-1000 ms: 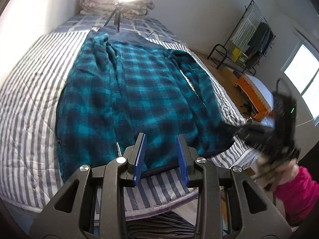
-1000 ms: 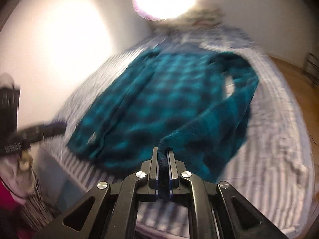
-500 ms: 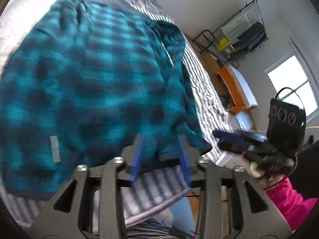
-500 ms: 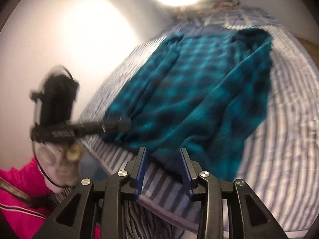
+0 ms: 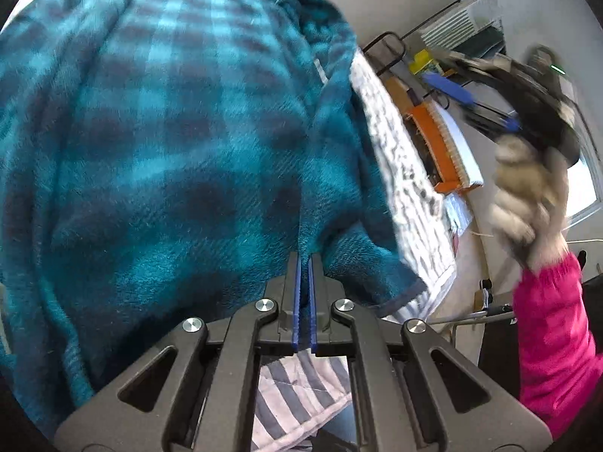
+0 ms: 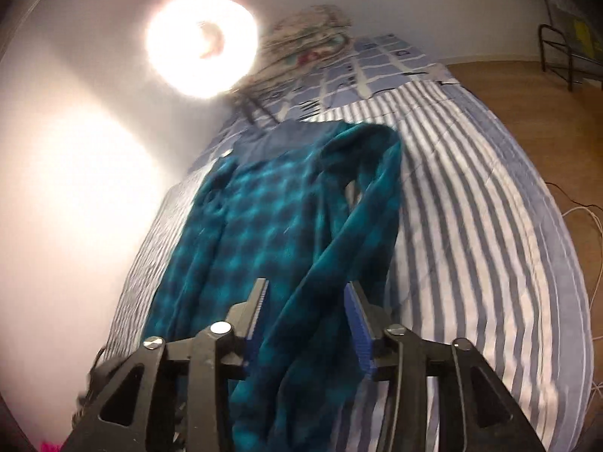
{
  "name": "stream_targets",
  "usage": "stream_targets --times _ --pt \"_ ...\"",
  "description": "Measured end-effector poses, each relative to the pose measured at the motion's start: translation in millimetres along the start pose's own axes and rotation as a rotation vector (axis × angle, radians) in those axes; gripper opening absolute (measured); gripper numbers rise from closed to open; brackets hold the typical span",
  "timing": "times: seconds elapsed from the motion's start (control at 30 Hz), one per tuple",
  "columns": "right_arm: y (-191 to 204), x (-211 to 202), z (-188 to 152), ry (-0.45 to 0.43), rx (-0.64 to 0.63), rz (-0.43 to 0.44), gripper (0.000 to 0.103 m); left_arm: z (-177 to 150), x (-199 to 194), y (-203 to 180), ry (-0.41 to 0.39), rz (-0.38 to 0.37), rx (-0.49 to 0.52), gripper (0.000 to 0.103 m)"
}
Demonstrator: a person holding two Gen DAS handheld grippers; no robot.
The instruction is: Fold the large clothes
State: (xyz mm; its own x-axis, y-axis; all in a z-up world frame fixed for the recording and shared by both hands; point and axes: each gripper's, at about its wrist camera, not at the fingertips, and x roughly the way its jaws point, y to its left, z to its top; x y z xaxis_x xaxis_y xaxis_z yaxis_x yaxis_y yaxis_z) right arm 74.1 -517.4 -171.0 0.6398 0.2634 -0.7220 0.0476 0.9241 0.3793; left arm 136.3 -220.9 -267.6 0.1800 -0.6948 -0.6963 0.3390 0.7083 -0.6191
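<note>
A teal and dark plaid fleece garment (image 5: 181, 143) lies spread on the striped bed quilt (image 5: 407, 173). My left gripper (image 5: 304, 263) is shut, its blue pads pinching a fold at the garment's near edge. In the left wrist view my right gripper (image 5: 448, 96) shows blurred at the upper right, held by a hand with a pink sleeve (image 5: 550, 339). In the right wrist view the right gripper (image 6: 307, 286) hovers over the garment (image 6: 264, 233) near its folded-in right sleeve. Its jaws are opening and the pads press on nothing.
A bright ring light (image 6: 201, 43) on a stand and pillows (image 6: 312, 37) sit at the bed's far end. Striped quilt (image 6: 471, 226) lies bare right of the garment. A clothes rack (image 5: 463, 30), an orange-edged cushion (image 5: 437, 143) and wooden floor (image 6: 527, 90) are beside the bed.
My left gripper moved in low to the garment's near edge and shut on it. My right gripper let go of the fabric it pinched, opened, and swung away to the right.
</note>
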Motion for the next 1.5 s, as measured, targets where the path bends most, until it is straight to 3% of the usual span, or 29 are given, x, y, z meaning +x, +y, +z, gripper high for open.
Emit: stream_targets --times 0.17,0.5,0.53,0.6,0.63,0.67,0.83,1.03,1.27,1.4,1.5 --pt "-21.4 36.5 44.6 -0.013 0.059 -0.07 0.047 2.0 -24.6 -7.7 -0.057 -0.011 0.018 0.0" --pt "-57.0 110.7 97.6 0.011 0.128 -0.225 0.047 11.3 -24.9 -24.9 -0.069 -0.002 0.099 0.0" --pt "-59.2 117.0 101.7 0.016 0.133 -0.239 0.044 12.9 -22.9 -24.1 -0.068 -0.003 0.102 0.0" --pt "-62.8 131.7 108.4 0.037 0.143 -0.257 0.028 13.1 -21.9 -22.5 -0.066 -0.004 0.103 0.0" --pt "-62.4 136.6 110.0 0.046 0.141 -0.268 0.015 13.2 -22.0 -21.5 -0.066 -0.002 0.103 0.0" --pt "-59.8 142.0 112.9 0.053 0.131 -0.285 0.004 13.6 -21.1 -19.9 -0.066 0.001 0.102 0.0" --pt "-17.0 133.8 125.8 0.023 -0.012 -0.361 0.002 8.5 -25.1 -9.3 -0.066 -0.015 0.077 0.0" --pt "77.3 130.8 140.2 0.003 -0.342 -0.435 0.002 -2.3 -28.3 1.4 -0.068 -0.028 0.049 0.0" --pt "134.9 220.4 135.2 0.105 -0.535 -0.436 0.002 -2.0 -26.4 18.3 -0.086 0.001 0.007 0.0" --pt "130.4 270.0 121.3 0.18 -0.523 -0.414 0.002 -2.1 -16.8 31.8 -0.068 0.029 -0.027 0.0" --pt "117.7 295.6 107.0 0.241 -0.474 -0.371 0.009 -3.3 -7.5 35.8 -0.046 0.052 -0.023 0.0"
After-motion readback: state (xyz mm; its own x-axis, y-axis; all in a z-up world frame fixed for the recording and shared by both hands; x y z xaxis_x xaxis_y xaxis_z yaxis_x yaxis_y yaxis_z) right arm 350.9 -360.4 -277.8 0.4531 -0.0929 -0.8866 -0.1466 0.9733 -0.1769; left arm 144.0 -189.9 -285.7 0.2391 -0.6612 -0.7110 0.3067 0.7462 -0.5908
